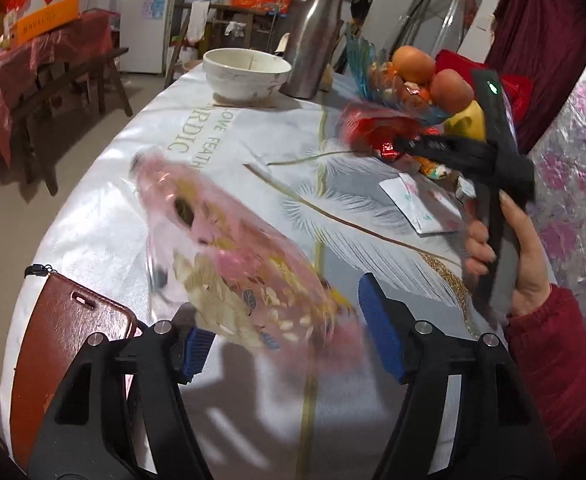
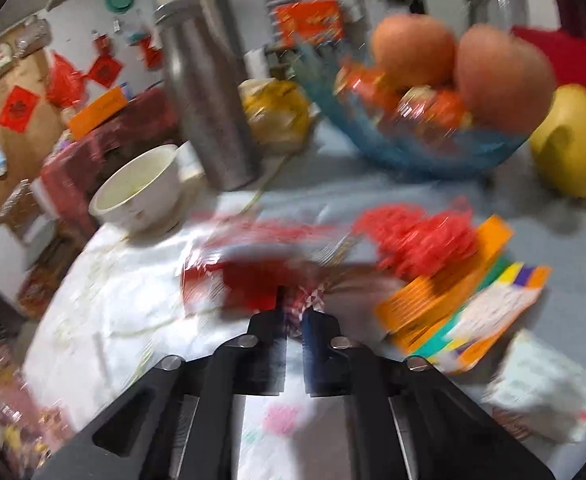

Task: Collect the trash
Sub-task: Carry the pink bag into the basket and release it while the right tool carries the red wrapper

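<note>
Jaws: left gripper [image 1: 289,344] apart over pink bag [image 1: 229,248]; right gripper [image 2: 295,312] clamped on red wrapper [image 2: 249,280].

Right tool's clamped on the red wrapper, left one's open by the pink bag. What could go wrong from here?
1. The right tool seems to pinch only an edge of the red wrapper; it may slip out on the lift.
2. The blue glass fruit bowl and steel flask stand just behind; a wide swing could knock them.
3. The left tool is open, so the pink bag lies loose and may collapse or slide.
</note>
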